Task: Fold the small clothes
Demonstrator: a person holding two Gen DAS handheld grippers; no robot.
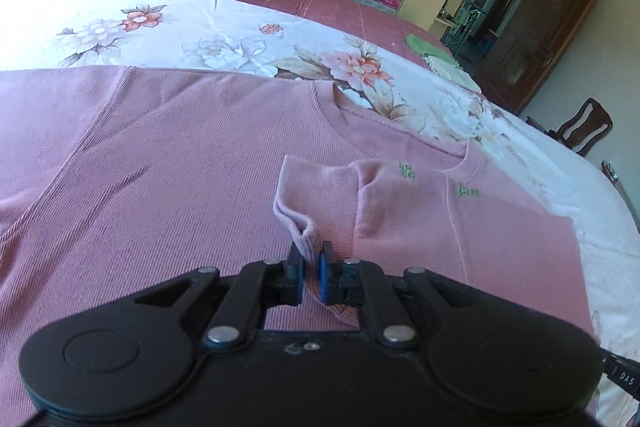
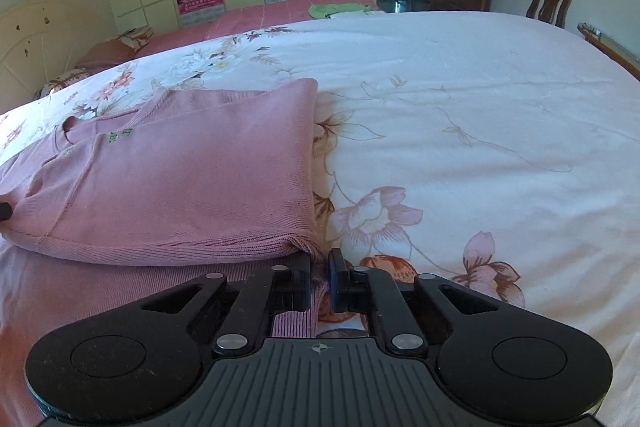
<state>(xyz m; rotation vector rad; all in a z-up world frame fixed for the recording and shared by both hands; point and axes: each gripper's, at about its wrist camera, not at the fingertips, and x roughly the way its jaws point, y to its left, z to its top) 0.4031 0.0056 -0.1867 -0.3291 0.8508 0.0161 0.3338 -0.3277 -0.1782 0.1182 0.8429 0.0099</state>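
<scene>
Pink top (image 1: 200, 155) — pinched in both tools.

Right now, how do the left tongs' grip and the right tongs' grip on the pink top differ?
The left tongs pinch a ribbed sleeve cuff lifted over the pink top; the right tongs pinch the ribbed hem corner at the folded edge. The left tongs sit over pink fabric; the right tongs sit beside the floral bedspread. Both are shut on the same garment.

Both tools are showing matte black bodies. The left gripper (image 1: 309, 259) is carrying blue pads (image 1: 322, 273), silver rivets and two rounded lobes at the frame's bottom. The right gripper (image 2: 320, 263) is showing a ribbed grey plate (image 2: 320, 379) with a small crosshair mark, bottom centre.
</scene>
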